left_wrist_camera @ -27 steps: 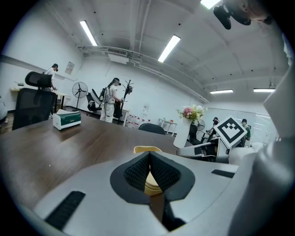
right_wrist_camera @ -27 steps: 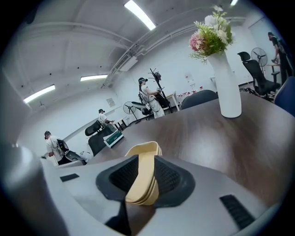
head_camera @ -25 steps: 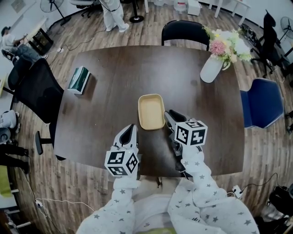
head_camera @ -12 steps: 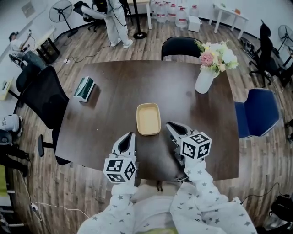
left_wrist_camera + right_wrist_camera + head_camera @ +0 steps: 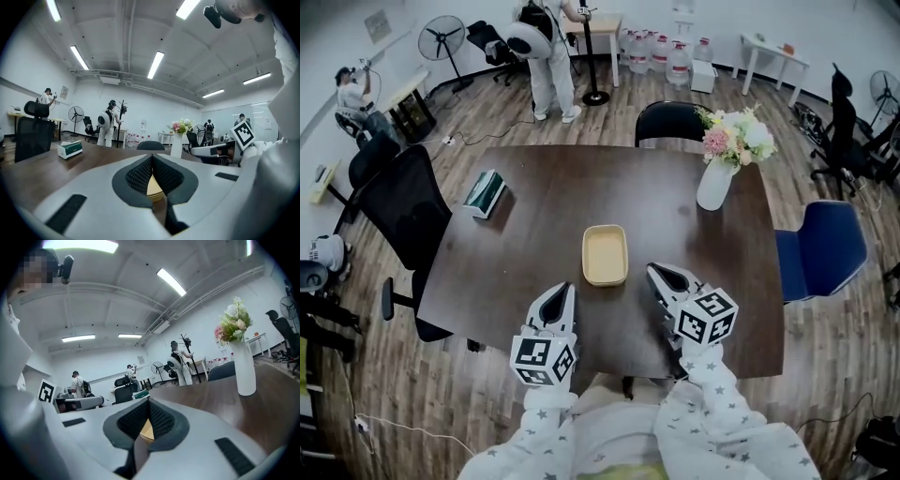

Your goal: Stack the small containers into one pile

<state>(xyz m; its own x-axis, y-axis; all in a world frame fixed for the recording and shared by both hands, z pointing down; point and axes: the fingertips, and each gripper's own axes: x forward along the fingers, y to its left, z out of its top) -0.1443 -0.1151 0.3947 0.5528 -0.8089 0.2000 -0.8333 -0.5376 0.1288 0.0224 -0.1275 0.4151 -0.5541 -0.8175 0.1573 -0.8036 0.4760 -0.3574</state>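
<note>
At the ctr of the dark surface sits the yellow container, long side running up-frame. One tub or several already nested, can't tell from here. The left claw is lower-left of ctr and the right claw lower-right. Both are near the surface's bottom edge, one each side of the container and just below it, neither touching it. Both are closed on nothing. In each claw's own view the ribbed pads meet at the tip, w/ only a sliver of yellow showing thru the gap beneath, well beyond. A vase w/ flowers is upper right and a green box upper left, both well clear.

Step in hand, imo: either the pile's done or this is a pause before a pick. No loose container is in view, so I lean to the former. If there's more to stack, the next move needs a claw opened first, then brought fwd onto a rim. That thin wall prob wants a pinch square on the lip.
</note>
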